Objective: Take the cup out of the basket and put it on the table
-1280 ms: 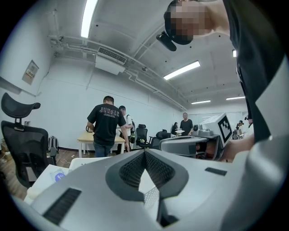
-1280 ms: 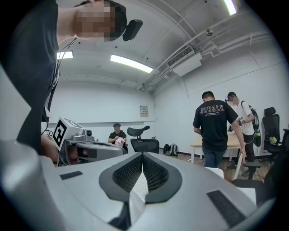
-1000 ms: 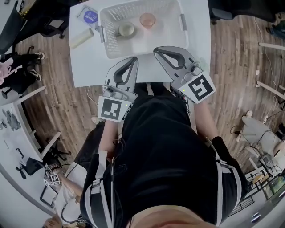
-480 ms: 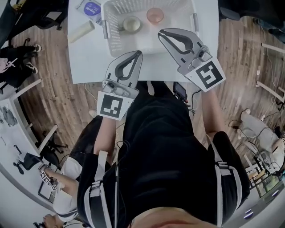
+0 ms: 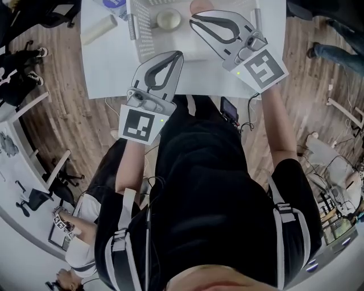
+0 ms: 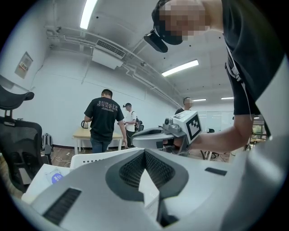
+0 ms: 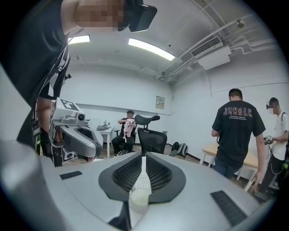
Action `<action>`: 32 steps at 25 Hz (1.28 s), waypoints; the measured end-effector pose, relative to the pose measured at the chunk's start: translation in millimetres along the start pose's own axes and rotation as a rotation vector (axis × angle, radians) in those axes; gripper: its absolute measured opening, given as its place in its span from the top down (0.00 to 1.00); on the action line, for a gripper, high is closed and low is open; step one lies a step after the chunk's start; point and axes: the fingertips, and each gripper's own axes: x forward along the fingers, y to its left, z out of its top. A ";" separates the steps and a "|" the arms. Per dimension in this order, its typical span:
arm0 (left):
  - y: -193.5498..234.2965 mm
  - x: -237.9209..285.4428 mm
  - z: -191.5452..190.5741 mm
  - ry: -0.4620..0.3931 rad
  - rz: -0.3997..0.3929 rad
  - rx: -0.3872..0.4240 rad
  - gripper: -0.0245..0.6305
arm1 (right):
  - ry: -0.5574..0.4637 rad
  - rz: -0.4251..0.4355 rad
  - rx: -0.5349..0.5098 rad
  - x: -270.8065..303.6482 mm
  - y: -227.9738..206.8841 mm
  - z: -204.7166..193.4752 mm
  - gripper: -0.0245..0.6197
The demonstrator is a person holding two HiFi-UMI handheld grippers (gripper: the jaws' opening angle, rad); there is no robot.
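Your left gripper [image 5: 176, 55] and right gripper [image 5: 194, 17] have both moved forward toward the basket [image 5: 142, 34]. The left one, fingers closed, is at its near edge. The right one, fingers together and empty, hangs over it. Open wide before you dip to a cup: the pale cup [image 5: 169, 19] and pink cup [image 5: 197, 4] sit inside.

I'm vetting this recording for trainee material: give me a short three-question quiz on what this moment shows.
1. True or false: a cup stands on the table outside the basket.
2. The pale roll lies: A in the basket; B on the table beside it; C on the floor.
3. Fill in: the right hand-held gripper has its jaws ___.
Key: 1 false, the pale cup sits in the basket; 2 B; 3 together.
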 end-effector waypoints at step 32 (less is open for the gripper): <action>8.2 -30.9 -0.6 -0.023 0.022 -0.027 0.93 | 0.555 0.376 -0.299 113.4 47.6 -191.3 0.75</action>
